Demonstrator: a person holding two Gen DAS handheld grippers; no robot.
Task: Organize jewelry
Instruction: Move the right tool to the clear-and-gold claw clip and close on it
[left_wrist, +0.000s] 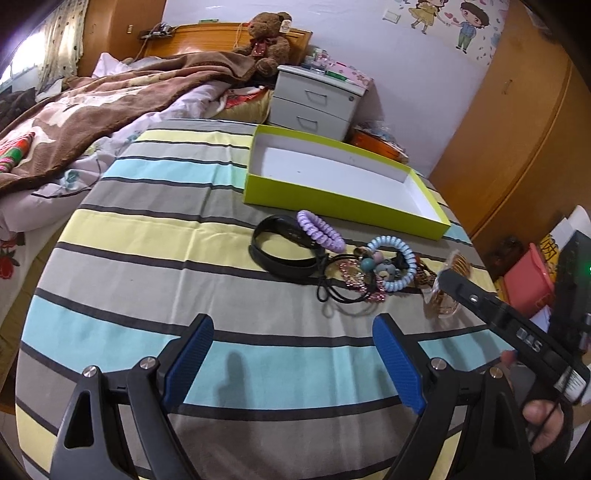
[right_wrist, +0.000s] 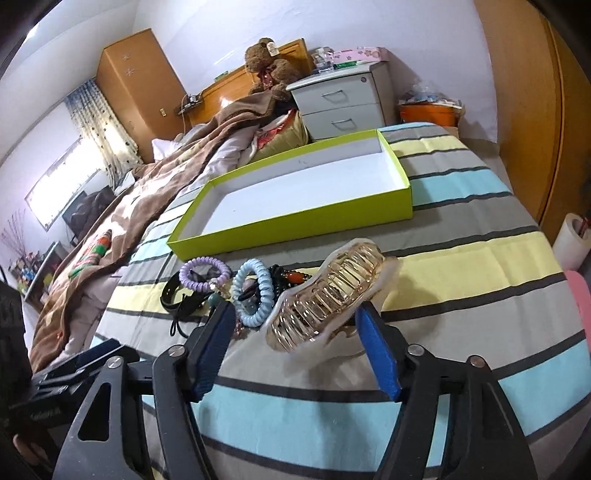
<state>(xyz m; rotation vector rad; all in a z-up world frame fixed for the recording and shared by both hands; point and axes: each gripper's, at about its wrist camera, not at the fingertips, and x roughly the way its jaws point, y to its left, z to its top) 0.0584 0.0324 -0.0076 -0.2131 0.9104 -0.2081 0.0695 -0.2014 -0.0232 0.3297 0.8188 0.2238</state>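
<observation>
Just in front of the lime-green box (right_wrist: 295, 218) on the striped bedspread (right_wrist: 461, 266) lies my jewelry pile: a purple coil tie (right_wrist: 204, 274), a blue coil tie (right_wrist: 255, 297) and a black band (left_wrist: 284, 251). Nearest me, on the box's near side, a gold claw clip (right_wrist: 325, 299) sits between the pads of my right tool (right_wrist: 295, 354), jaws spread, not pressing it. My left tool (left_wrist: 291, 365) hangs released over bare bedspread, further from the box.

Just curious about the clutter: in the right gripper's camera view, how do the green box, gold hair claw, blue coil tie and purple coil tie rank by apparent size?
1. green box
2. gold hair claw, enlarged by nearness
3. blue coil tie
4. purple coil tie, nearly alike
</observation>
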